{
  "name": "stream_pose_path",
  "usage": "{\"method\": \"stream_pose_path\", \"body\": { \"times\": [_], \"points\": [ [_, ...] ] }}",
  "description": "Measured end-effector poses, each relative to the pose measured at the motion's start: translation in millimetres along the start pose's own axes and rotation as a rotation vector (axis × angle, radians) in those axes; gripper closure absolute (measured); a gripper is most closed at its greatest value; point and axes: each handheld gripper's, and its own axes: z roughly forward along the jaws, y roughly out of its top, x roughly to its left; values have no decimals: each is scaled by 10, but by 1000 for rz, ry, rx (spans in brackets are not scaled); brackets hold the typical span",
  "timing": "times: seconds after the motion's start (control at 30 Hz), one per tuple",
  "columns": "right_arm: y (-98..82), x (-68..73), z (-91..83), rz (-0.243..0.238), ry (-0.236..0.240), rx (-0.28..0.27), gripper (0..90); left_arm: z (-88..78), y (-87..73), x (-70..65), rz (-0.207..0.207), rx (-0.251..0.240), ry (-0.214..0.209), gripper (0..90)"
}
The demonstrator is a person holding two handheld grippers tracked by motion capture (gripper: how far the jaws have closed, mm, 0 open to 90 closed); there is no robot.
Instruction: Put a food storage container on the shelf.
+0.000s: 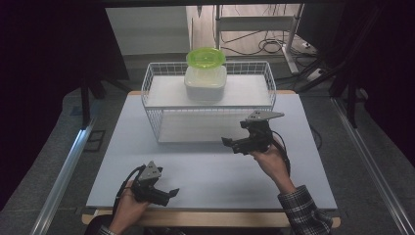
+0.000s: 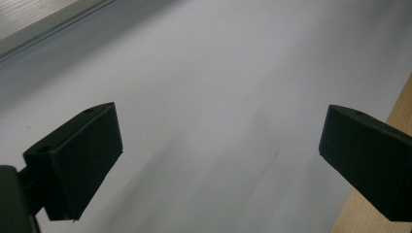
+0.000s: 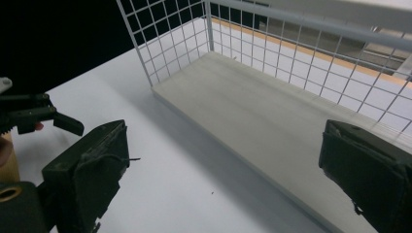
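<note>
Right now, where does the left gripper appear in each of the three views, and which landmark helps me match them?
High view: the left gripper is at the bottom left, near the front edge of the table.
Left gripper view: its own jaws rise from the two bottom corners, wide apart.
Right gripper view: it is small, at the left edge, mid height.
Shared landmark: the white table top.

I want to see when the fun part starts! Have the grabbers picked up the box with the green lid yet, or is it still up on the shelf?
Not yet. The box sits on top of the wire shelf with its green lid on. The right gripper is open near the shelf's lower board, holding nothing. The left gripper is open too, low over the table near its front edge. Reaching and lifting the box probably come next.
</note>
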Motion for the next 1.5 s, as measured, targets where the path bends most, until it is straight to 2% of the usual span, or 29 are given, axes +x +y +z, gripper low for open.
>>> {"method": "stream_pose_path", "body": {
  "times": [0.23, 0.5, 0.77, 1.13, 1.5],
  "points": [
    [-104, 57, -30, -31, -12, 12, 8, -2, -1, -3, -1, 0, -2, 16],
    [-265, 59, -35, -22, -19, 27, 4, -9, -1, 2, -2, -5, 1, 15],
    [-470, 73, -61, -27, -46, 53, 4, -10, -1, 4, -7, -11, 1, 15],
    [-764, 15, -93, -21, -71, 115, 3, -12, -4, 15, -18, -15, -2, 15],
    [-968, 17, -77, -24, -97, 173, 1, -3, -9, 21, -21, -11, -5, 15]
  ]
}}
